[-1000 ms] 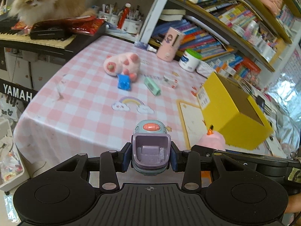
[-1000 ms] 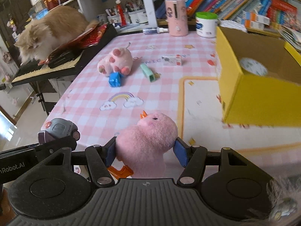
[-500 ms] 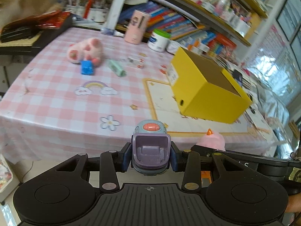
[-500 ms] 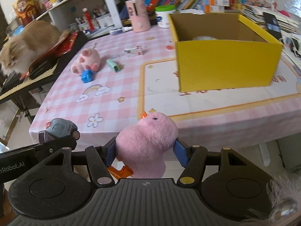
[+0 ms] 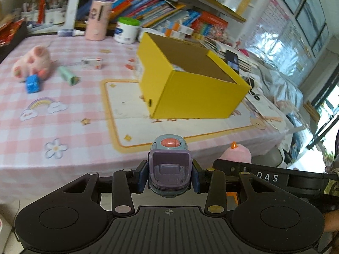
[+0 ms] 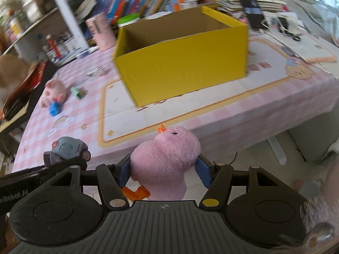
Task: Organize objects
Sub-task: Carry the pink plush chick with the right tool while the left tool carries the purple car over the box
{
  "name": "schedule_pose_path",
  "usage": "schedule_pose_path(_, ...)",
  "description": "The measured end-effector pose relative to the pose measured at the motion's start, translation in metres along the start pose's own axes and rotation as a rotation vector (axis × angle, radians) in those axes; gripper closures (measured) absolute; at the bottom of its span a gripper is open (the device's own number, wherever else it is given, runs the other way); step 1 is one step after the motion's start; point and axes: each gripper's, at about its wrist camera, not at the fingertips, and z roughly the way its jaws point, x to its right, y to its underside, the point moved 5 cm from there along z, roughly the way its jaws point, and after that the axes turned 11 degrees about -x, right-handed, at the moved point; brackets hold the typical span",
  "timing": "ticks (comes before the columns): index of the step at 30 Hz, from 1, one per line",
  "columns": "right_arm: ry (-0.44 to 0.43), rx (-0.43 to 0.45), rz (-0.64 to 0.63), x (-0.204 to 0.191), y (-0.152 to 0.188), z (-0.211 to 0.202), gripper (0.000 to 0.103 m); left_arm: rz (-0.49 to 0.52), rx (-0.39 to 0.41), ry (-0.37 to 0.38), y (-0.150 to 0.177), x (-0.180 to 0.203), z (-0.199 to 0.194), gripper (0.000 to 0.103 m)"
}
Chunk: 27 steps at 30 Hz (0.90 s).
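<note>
My left gripper (image 5: pixel 169 174) is shut on a small purple and grey toy car (image 5: pixel 169 165), held off the table's near edge. The car also shows in the right wrist view (image 6: pixel 67 149). My right gripper (image 6: pixel 164 169) is shut on a pink plush chick (image 6: pixel 167 158) with an orange beak; its top shows in the left wrist view (image 5: pixel 235 154). An open yellow cardboard box (image 5: pixel 190 82) stands on the white mat ahead; it also shows in the right wrist view (image 6: pixel 182 63). Its inside is mostly hidden.
On the pink checked tablecloth (image 5: pixel 53 127) at left lie a pink plush pig (image 5: pixel 34 63), a blue toy (image 5: pixel 32 84), a green eraser-like block (image 5: pixel 67 75) and a small white box (image 5: pixel 92 63). A pink cup (image 5: pixel 97 20), a white jar (image 5: pixel 126 30) and bookshelves stand behind.
Both grippers have swung to the right with their toys still held. The yellow box has come to the centre of both views and looks closer.
</note>
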Motion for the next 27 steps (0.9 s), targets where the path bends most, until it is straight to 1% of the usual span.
schedule_pose_path(5,0.008,0.011,0.026,0.019,-0.01,-0.001,0.043,0.028,-0.005,-0.002,-0.012,0.014,0.011,0.064)
schedule_pose_path(11,0.012,-0.001,0.051,0.039,-0.026,0.005,0.043,0.022,-0.019,-0.007,-0.025,0.023,0.027,0.064)
schedule_pose_path(17,0.01,-0.007,0.045,0.052,-0.046,0.013,0.043,0.036,-0.016,-0.01,-0.04,0.034,0.04,0.064)
schedule_pose_path(23,-0.003,0.021,0.034,0.066,-0.073,0.012,0.043,0.068,0.038,-0.012,-0.06,0.047,0.043,0.064)
schedule_pose_path(27,-0.006,0.102,-0.001,0.071,-0.097,0.001,0.043,0.08,0.094,-0.002,-0.076,0.058,0.042,0.064)
